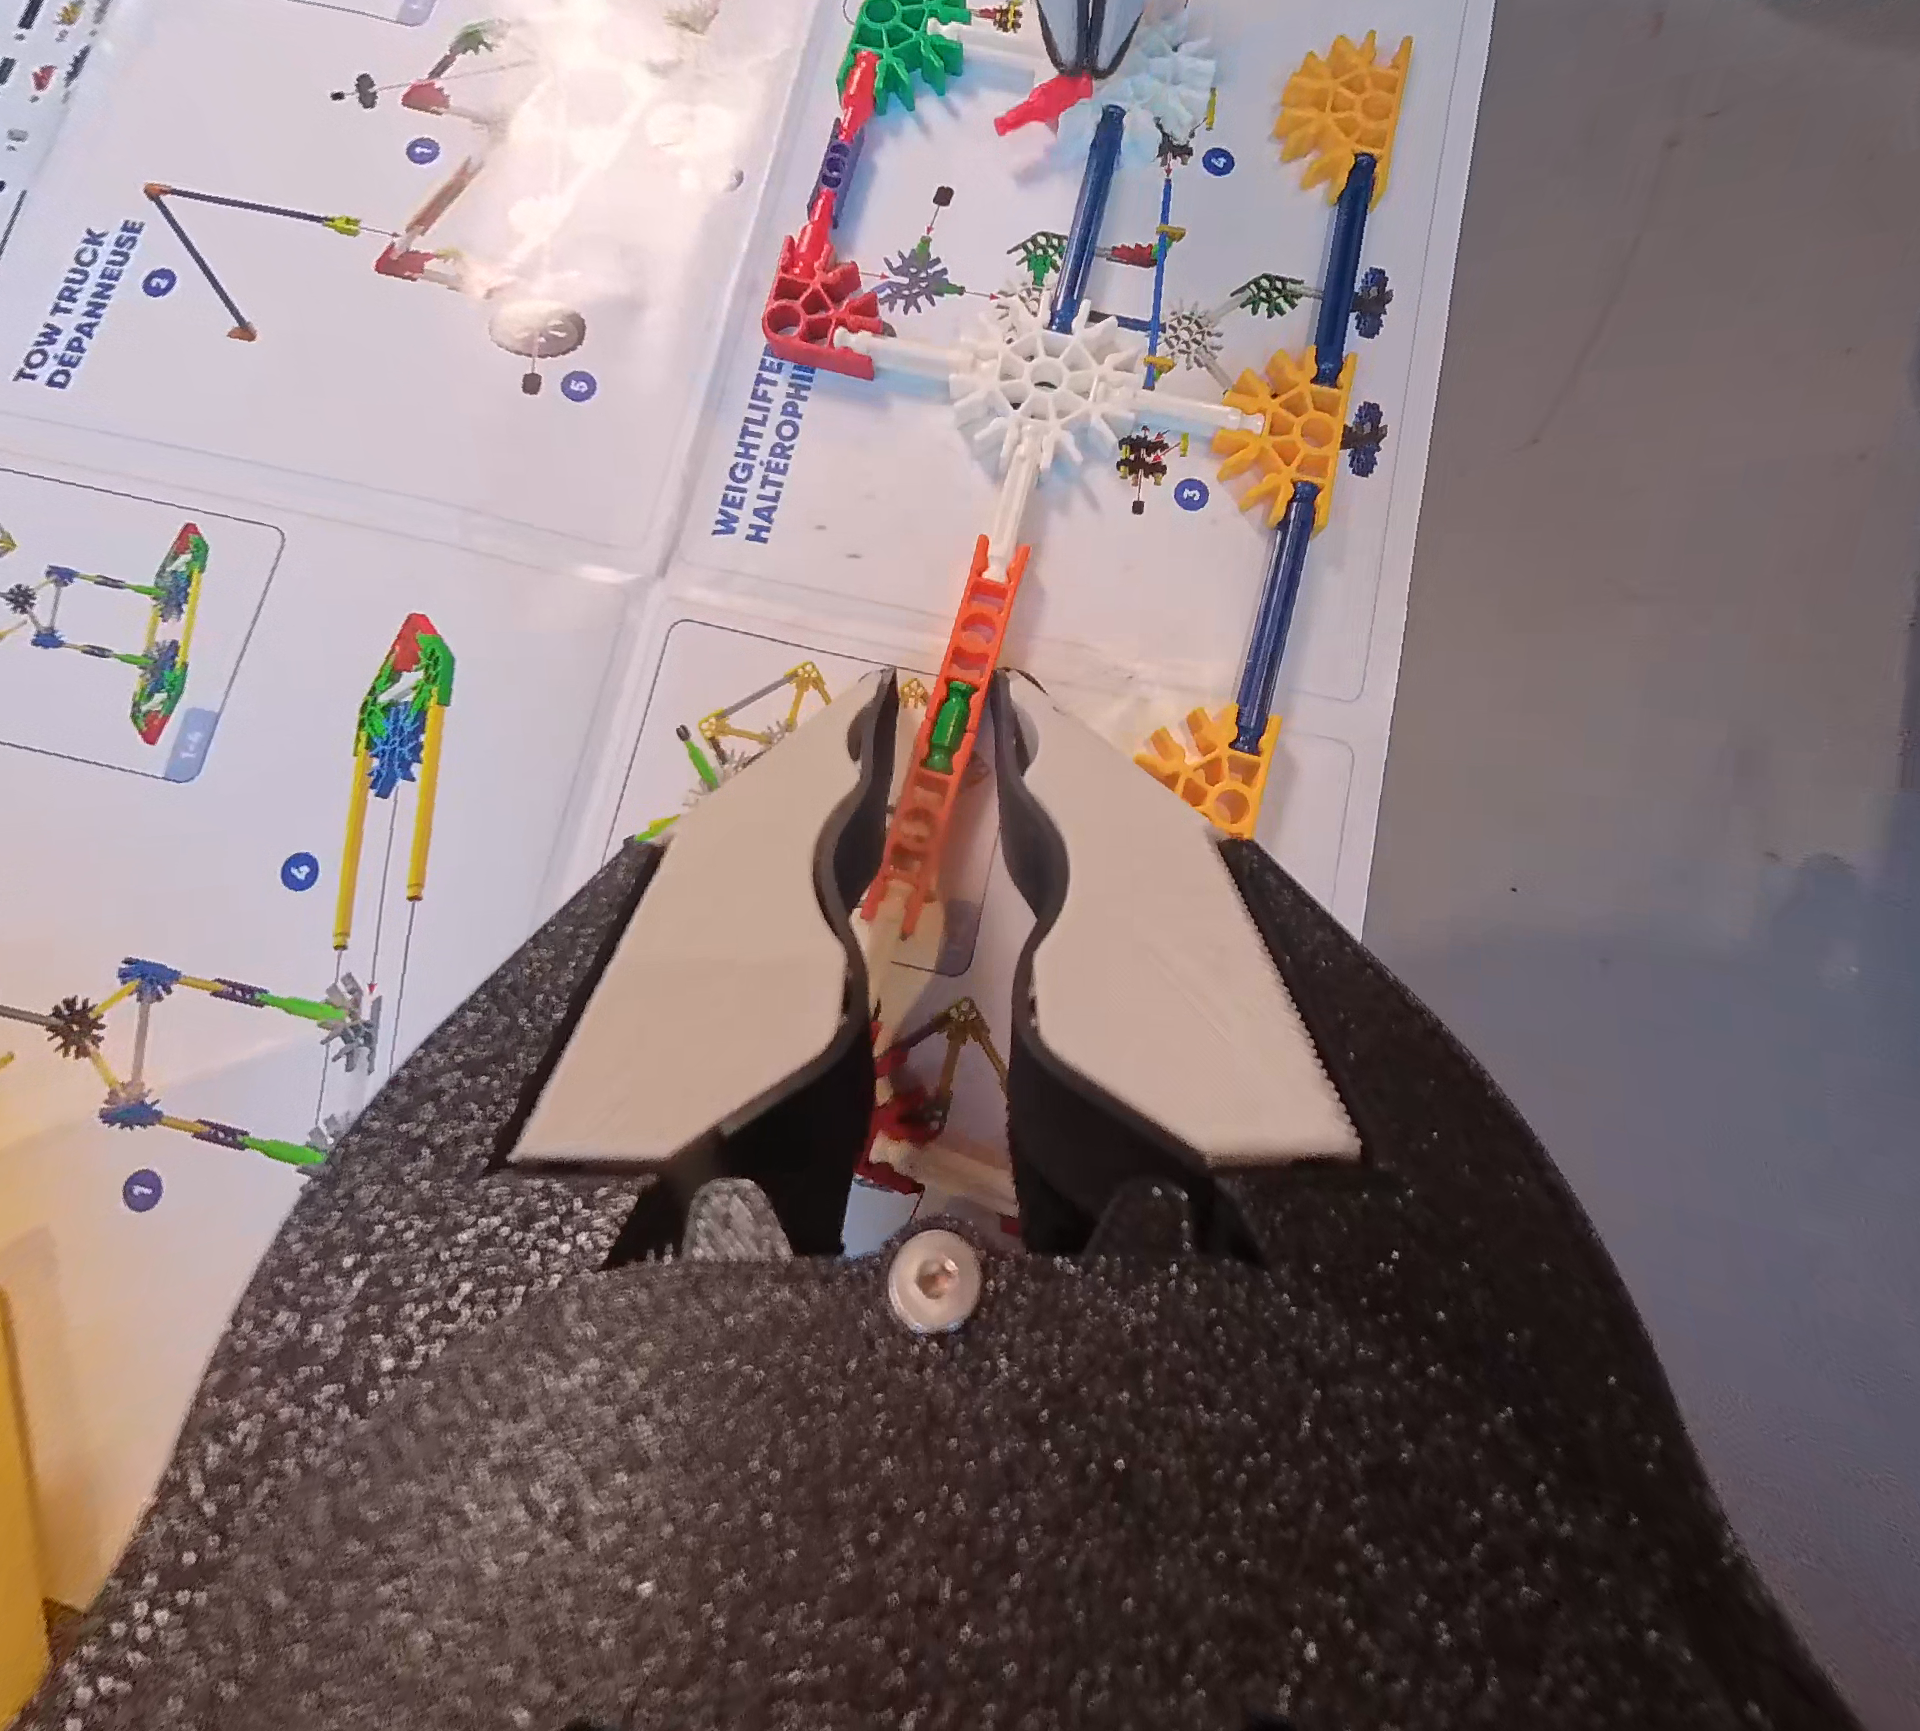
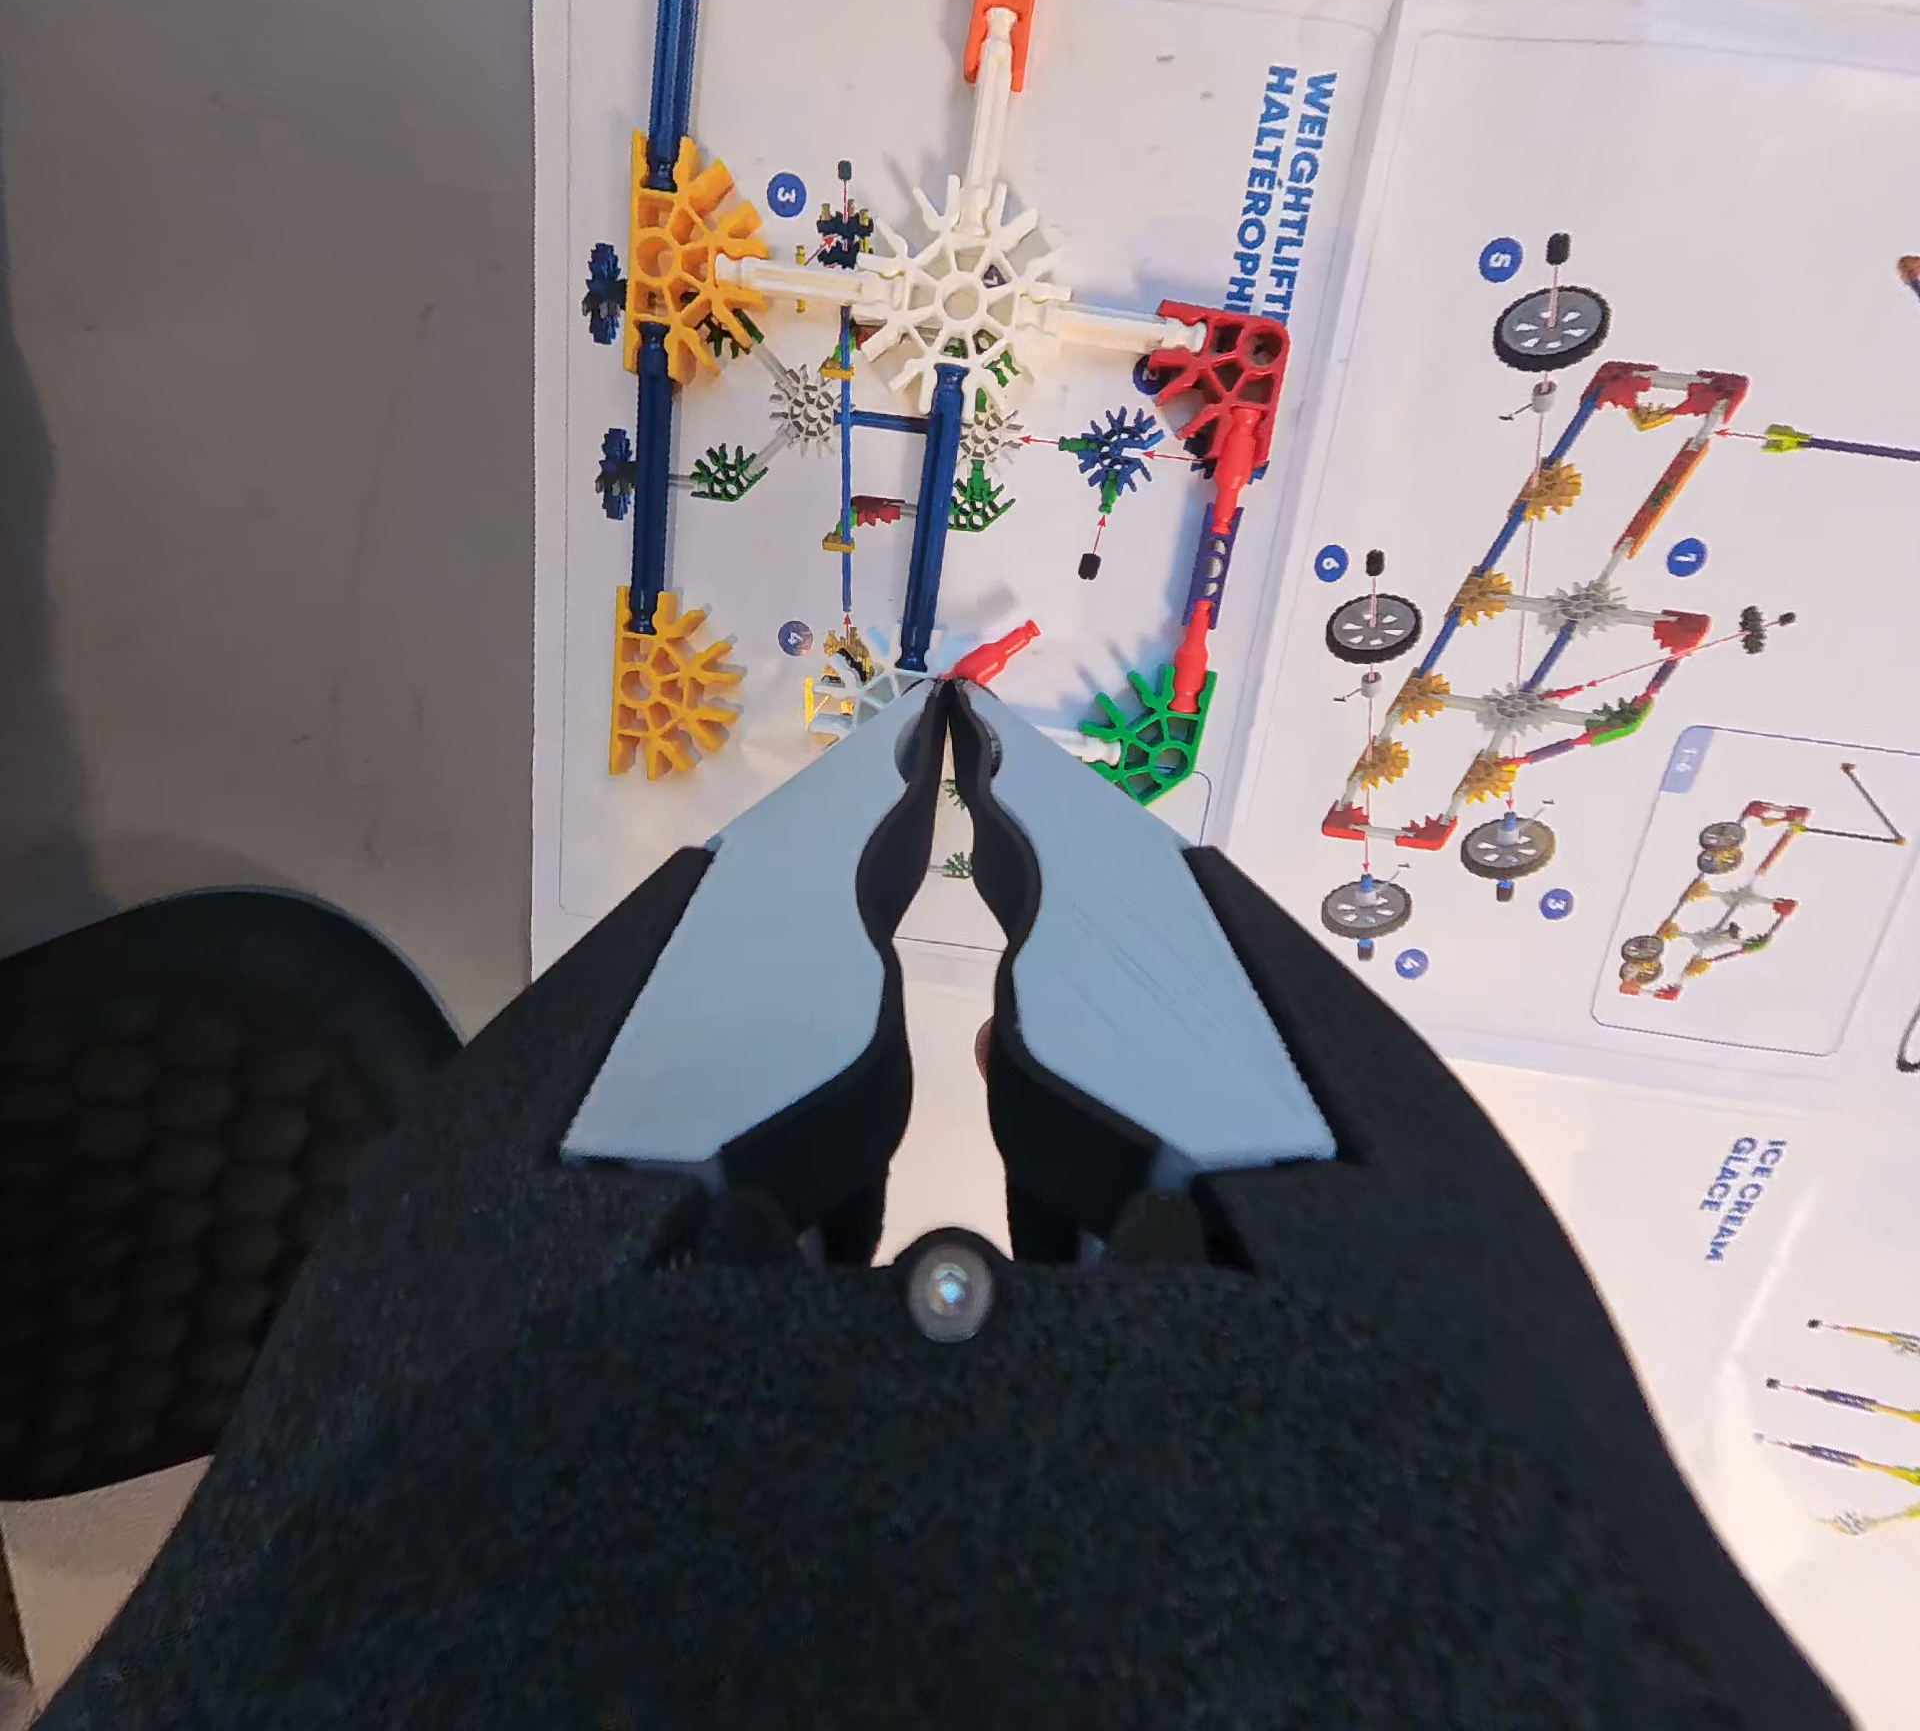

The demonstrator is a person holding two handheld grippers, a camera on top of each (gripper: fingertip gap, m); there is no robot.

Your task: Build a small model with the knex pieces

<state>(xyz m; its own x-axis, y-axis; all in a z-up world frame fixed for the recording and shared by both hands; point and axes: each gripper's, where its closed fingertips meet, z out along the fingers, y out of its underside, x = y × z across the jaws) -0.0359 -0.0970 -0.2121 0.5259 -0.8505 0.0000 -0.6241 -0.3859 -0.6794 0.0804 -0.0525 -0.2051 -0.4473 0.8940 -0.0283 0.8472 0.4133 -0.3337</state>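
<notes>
two grippers on a flat rod-and-connector build

the left gripper (image 1: 943, 679) clamps the long orange plastic connector (image 1: 961, 725) of the toy frame lying on the printed instruction sheet (image 1: 416, 434). the right gripper (image 2: 948, 692), fingers together, pinches a short red plastic rod (image 2: 995, 648) beside the pale snowflake connector (image 2: 868, 684).

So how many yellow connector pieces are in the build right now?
3, all along the blue-rod edge: far end, middle, near end. None seem hidden.
</notes>
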